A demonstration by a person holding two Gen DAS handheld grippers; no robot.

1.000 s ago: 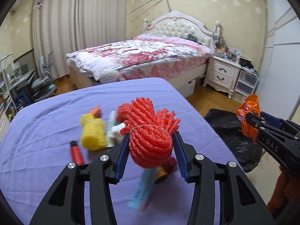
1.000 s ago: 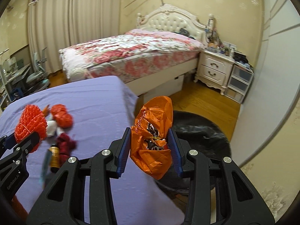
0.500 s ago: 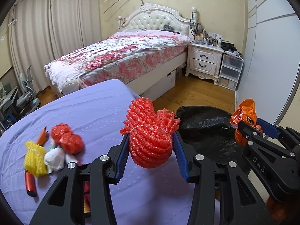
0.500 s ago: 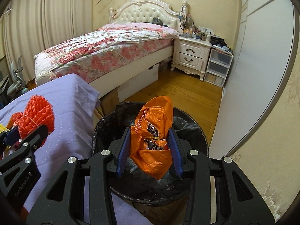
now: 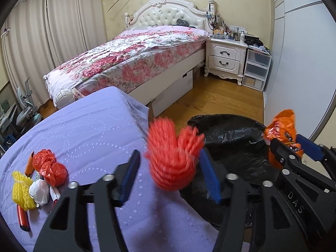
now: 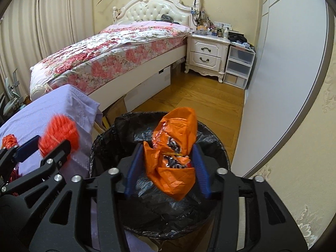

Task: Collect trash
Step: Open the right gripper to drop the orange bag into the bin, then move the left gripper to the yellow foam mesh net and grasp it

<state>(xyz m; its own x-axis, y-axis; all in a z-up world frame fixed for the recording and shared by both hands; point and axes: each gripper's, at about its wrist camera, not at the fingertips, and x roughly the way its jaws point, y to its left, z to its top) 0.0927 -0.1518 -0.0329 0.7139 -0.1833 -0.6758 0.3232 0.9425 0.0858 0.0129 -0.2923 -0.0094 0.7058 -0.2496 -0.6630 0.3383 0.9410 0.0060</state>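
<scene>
Both hand-held grippers have swung from above the desk (image 5: 88,130) to the black-lined trash bin (image 6: 126,130) standing on the floor just off the desk's right edge.

Left hand-held gripper (image 5: 168,176): the jaws, which clamped the red foam net (image 5: 170,157) half a second ago, now stand apart. A clear gap shows on the left side of the net, which is motion-blurred; whether its right side touches the right pad cannot be told. Judged state: release in progress, the net near the bin's left rim and partly above the desk's right edge. Risk: it may land on the desk instead of in the bin.

Right hand-held gripper (image 6: 168,163): the jaws have opened slightly. The orange plastic bag (image 6: 174,153) sits between the pads directly above the bin opening; contact appears light, and a firm hold cannot be confirmed.

Remaining trash lies near the desk's left edge: a yellow foam net (image 5: 21,189), a red plastic bag (image 5: 49,166), a white wad (image 5: 40,192) and a red tube (image 5: 22,217). Further pick-ups are required.
</scene>
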